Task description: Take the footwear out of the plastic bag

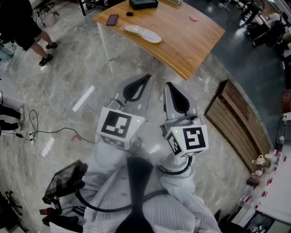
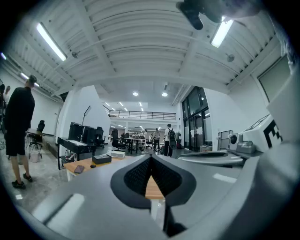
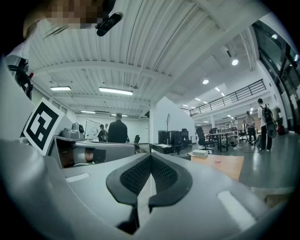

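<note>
Approach first, then open: left gripper [image 1: 148,77] and right gripper [image 1: 168,84], both closed and empty, hang well short of the bag [image 1: 143,32] on the far desk [image 1: 191,43].

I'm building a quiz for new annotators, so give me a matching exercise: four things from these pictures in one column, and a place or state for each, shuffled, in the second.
1. phone
2. black box
3. footwear
4. left gripper

A. jaws together, nothing between them
B. far side of the table, cut off by the picture's top
C. by the table's left corner
D. lying along the table's near edge

Pairs: 1-C, 2-B, 3-D, 4-A
</note>
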{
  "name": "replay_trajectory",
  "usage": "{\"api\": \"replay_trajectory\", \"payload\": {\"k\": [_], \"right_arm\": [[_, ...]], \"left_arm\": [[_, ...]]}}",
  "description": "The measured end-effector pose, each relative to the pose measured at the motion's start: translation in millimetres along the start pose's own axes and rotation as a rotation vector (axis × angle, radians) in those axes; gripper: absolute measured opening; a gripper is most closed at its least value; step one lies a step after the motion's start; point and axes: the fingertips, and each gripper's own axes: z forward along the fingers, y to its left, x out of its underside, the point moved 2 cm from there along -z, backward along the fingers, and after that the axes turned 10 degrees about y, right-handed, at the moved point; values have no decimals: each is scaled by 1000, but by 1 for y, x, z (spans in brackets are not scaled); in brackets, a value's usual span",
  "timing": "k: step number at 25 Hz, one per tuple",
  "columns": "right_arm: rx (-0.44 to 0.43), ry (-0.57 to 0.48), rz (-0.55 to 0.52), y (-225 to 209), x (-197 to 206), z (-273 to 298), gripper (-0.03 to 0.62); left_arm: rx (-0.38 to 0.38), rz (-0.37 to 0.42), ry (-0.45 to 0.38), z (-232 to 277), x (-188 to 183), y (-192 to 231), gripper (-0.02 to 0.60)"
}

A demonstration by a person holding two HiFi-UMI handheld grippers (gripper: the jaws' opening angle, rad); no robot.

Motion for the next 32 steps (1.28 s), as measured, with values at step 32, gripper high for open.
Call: {"api": "replay_trajectory", "payload": {"k": [32], "right_arm": [[-8,26,104,-63,15,136,12]], "left_arm": [[12,-189,75,88,23,141,0]]}}
